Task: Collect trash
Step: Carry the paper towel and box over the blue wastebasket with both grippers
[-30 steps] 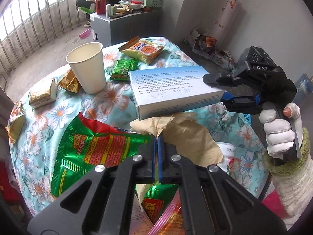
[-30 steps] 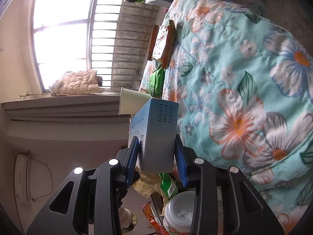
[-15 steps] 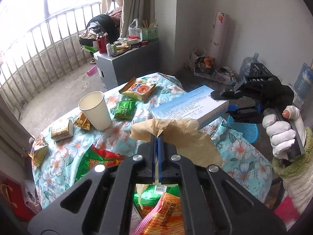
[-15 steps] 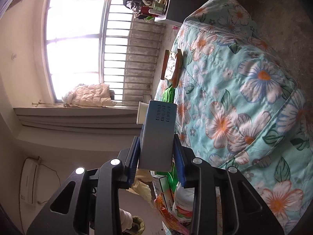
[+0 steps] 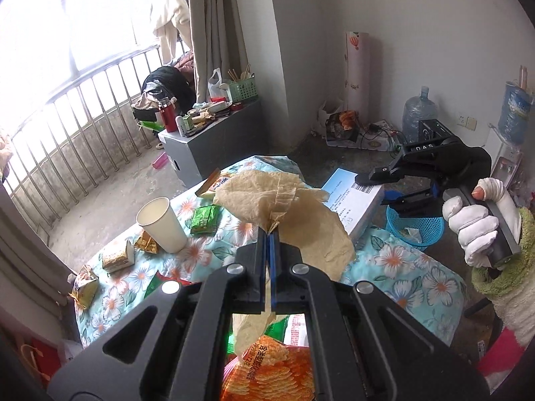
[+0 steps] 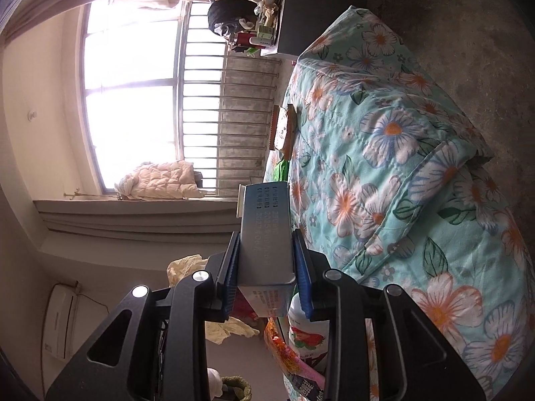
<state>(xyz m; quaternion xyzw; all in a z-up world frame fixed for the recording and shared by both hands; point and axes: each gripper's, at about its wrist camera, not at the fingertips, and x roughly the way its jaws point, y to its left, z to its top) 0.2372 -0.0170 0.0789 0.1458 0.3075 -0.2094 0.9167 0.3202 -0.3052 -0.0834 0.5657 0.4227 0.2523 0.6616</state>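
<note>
Trash in hand, two items.

Item 1: crumpled brown paper [image 5: 284, 214], pinched at a gathered neck in the left gripper [image 5: 267, 234], whose jaws are fully closed on it. The sheet fans out above and to the right of the fingertips, lifted clear of the floral tablecloth [image 5: 401, 267]. Judged very light, limp, not fragile; it will flop and could tear at the pinch if snagged. The bunched neck is the right place to hold.

Item 2: pale blue cardboard box [image 6: 264, 230], flat and printed, held across its narrow faces near one end by the right gripper [image 6: 265, 260]. Its jaws are closing, with the pads on both sides of the box. Judged light, stiff but crushable, smooth-sided; an end grip leaves a long overhang, so it may pivot or slip if the squeeze is weak.

Location: in the left wrist view the box hangs off the table's edge, partly above a blue mesh basket [image 5: 414, 227] on the floor, the likely bin.

Pose: left gripper tilted downward over the table. Right gripper near level, rolled on its side; a white-gloved hand [image 5: 474, 224] wraps its handle.

Left on the cloth: paper cup [image 5: 162, 224], green packet [image 5: 205, 219], several snack wrappers.
</note>
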